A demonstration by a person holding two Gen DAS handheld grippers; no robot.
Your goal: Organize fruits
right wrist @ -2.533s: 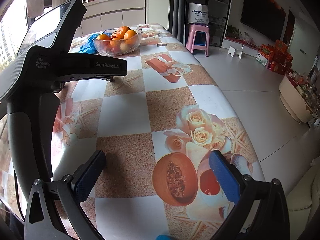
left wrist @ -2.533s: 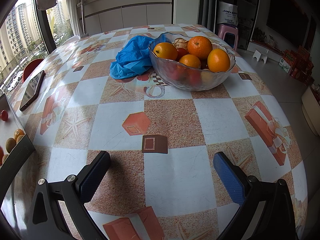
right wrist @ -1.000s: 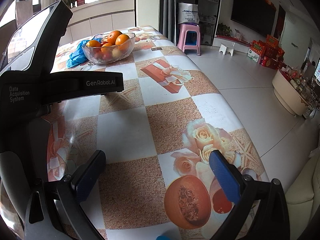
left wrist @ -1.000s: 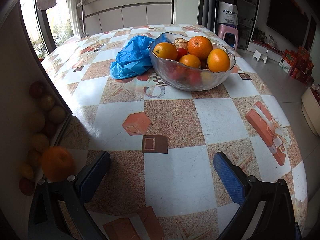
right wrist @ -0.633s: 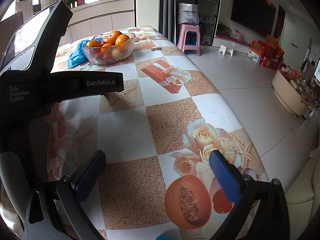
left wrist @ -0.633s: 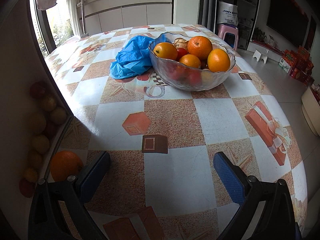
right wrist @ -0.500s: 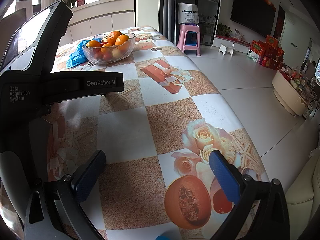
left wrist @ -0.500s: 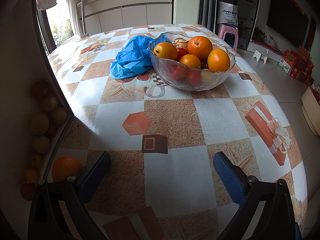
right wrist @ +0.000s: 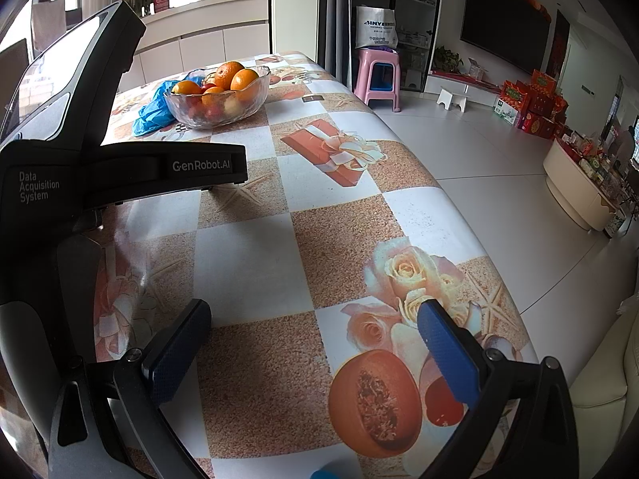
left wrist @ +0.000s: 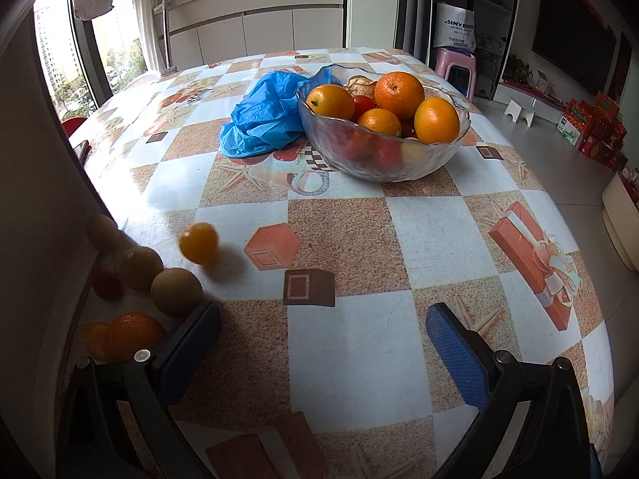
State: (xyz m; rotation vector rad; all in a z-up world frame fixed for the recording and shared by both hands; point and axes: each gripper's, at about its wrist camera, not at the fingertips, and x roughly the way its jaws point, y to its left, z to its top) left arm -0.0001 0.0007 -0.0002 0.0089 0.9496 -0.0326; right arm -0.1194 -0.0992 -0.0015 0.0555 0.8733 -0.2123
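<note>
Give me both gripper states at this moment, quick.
Left hand-held gripper: open, holding nothing.
Right hand-held gripper: open, holding nothing.

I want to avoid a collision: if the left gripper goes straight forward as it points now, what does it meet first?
The left gripper is open and empty. Straight ahead lies only bare tablecloth, then probably the glass fruit bowl. The small orange fruit sits left of that line.

daylit window point(left wrist: 100, 52), white cabinets point(left wrist: 255, 30), pale tiled floor point(right wrist: 499, 183), pink stool point(right wrist: 377, 74), dark television point(right wrist: 503, 38)
</note>
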